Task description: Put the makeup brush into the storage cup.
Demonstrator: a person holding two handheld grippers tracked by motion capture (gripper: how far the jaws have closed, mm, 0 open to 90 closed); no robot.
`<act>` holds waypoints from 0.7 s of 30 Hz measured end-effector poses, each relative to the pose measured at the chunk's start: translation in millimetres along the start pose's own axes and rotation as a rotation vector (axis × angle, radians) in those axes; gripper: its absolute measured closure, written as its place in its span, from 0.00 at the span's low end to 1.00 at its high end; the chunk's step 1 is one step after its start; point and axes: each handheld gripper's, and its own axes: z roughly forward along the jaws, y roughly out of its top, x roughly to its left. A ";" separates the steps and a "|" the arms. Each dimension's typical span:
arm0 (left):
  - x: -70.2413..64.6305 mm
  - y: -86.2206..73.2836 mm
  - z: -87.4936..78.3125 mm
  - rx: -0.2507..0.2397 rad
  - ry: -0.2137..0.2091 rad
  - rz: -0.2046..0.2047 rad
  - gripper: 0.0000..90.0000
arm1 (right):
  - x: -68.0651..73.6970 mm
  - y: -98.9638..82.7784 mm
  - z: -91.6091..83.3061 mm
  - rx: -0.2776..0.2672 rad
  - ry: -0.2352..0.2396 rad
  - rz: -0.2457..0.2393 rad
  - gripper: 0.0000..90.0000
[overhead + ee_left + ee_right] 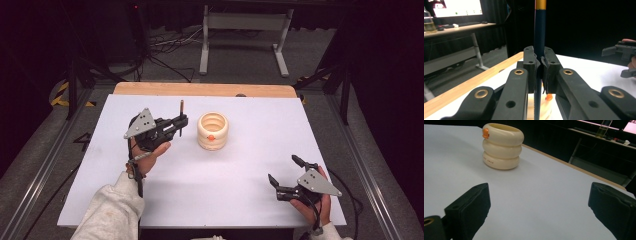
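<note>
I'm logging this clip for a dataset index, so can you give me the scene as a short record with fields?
Held item: dark blue pencil with a gold band, upright
Left claw: shut on the pencil, beside the holder
Right claw: open, nothing between its jaws, at the table's near right
Container: cream ringed holder with an orange knob, upright, apart from both claws
Surface: white table top

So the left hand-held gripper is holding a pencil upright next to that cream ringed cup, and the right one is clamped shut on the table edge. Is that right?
Not quite. The right hand-held gripper is open and holds nothing: the right gripper view shows its jaws standing wide apart over the bare table. The rest holds: the left hand-held gripper grips the pencil upright beside the cream ringed cup.
</note>
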 end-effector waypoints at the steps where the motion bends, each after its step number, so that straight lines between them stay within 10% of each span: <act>1: 0.0 0.9 3.5 0.005 -0.003 0.000 0.93 | -0.4 0.0 -0.5 -0.006 -0.001 0.007 0.05; 21: 4.1 10.7 43.7 -0.010 -0.035 -0.006 0.93 | -4.8 6.4 -5.1 -0.075 -0.027 0.073 0.06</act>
